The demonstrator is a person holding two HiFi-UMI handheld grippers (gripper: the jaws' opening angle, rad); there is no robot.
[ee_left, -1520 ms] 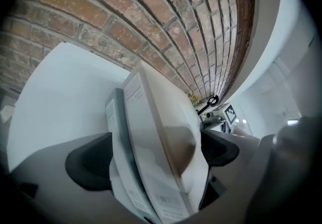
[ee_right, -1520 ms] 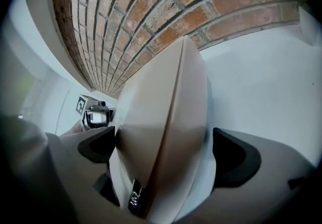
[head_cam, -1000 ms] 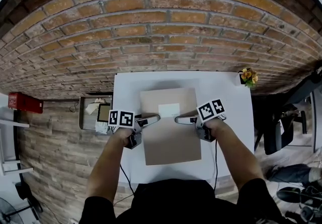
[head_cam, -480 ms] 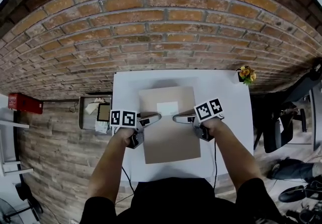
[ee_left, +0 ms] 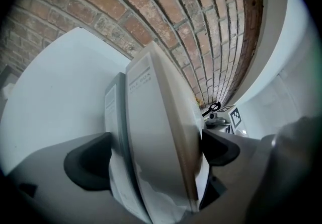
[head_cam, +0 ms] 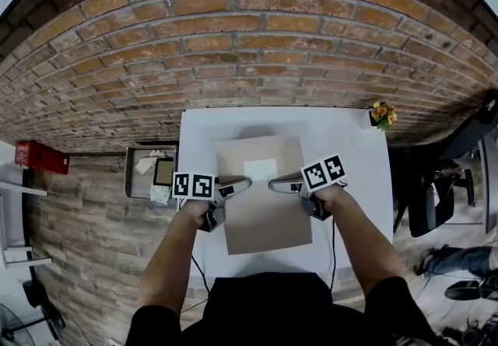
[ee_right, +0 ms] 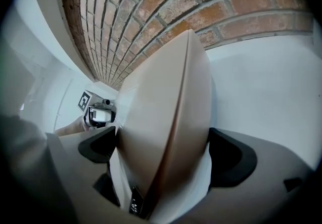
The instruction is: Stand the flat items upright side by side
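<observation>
A stack of flat items [head_cam: 263,197], topped by a brown cardboard mailer with a white label, is held level over the white table [head_cam: 354,154]. My left gripper [head_cam: 240,183] is shut on its left edge and my right gripper [head_cam: 278,185] on its right edge. In the left gripper view the stack [ee_left: 156,117] shows as two or more pale flat packs edge-on, pinched at the left gripper [ee_left: 153,153]. In the right gripper view the brown mailer [ee_right: 166,117] fills the right gripper [ee_right: 163,151], and the left gripper [ee_right: 98,112] shows beyond it.
A brick wall [head_cam: 257,41] rises right behind the table. A small pot of flowers [head_cam: 380,114] stands at the table's back right corner. On the floor to the left lie an open box [head_cam: 152,173] and a red case [head_cam: 39,158]; a dark chair [head_cam: 436,197] stands to the right.
Both grippers keep their hold on the stack at nearly the same place; only the head view has shifted slightly.
</observation>
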